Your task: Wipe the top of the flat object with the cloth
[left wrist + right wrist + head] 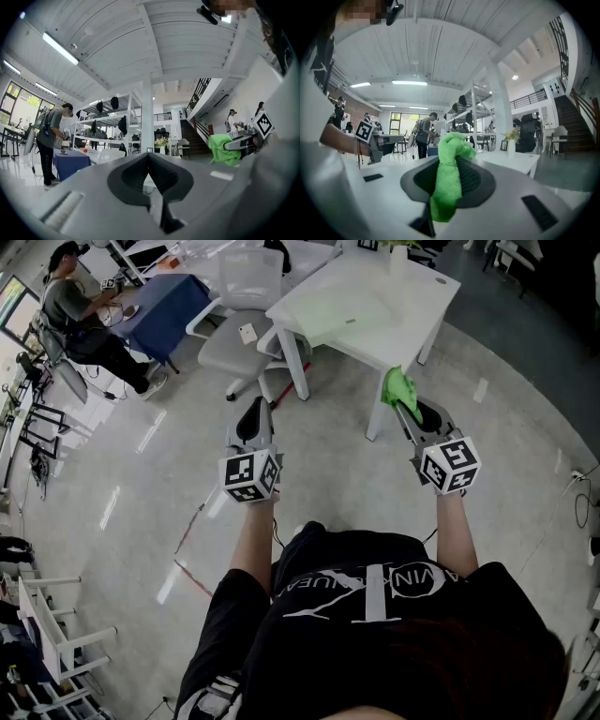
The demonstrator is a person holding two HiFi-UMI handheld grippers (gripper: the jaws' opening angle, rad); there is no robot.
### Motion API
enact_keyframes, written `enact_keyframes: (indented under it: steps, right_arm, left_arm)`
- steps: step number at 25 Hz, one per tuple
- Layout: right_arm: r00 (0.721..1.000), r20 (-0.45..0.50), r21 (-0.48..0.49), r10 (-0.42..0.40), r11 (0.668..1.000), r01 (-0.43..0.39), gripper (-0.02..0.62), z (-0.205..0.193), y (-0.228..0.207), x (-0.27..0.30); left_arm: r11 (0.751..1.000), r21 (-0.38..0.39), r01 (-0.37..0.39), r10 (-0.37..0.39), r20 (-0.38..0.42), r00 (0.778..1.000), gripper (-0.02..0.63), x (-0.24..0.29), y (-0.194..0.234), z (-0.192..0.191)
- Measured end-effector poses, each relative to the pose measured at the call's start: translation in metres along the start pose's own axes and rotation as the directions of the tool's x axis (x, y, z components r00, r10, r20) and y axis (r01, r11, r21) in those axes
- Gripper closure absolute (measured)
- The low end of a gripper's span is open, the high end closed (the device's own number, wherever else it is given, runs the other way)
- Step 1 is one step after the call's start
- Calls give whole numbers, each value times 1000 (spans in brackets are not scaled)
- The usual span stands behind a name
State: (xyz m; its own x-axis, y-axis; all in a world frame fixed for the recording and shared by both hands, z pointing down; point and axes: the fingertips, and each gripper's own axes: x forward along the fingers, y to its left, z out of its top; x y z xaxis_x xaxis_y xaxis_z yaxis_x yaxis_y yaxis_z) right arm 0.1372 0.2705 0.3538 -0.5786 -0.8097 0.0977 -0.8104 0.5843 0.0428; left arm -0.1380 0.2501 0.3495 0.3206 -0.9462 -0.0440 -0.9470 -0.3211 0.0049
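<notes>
We keep the right tongs point(403, 401) pinching the cloth point(397, 386) near its middle, leaving a bunch ahead of the tips, likely as the wiping pad. The left tongs point(255, 414) are pressed together on nothing and look idle. Both forearms reach forward side by side, short of the counter point(427, 285). The mat point(342, 310) lies on the counter, and the cloth is in the air before the counter's near corner.

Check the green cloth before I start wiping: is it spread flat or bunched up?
Bunched. The green cloth hangs as a crumpled strip pinched between the right gripper's closed jaws, with a wad sticking out past them.
</notes>
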Motion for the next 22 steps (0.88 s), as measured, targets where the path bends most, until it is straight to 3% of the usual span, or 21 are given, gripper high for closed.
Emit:
enact_keyframes:
  steps: [14,22]
  right_arm:
    - [999,-25,39,-28,999,29,523,-22,-30,0]
    - [998,16,102,-68,993,66,523,-27,-67,38]
  left_arm:
    - [1000,-5,-22,22,-68,997,595,5,-4,-21]
    - [999,31,11,-8,-75,997,594,61,18,-26]
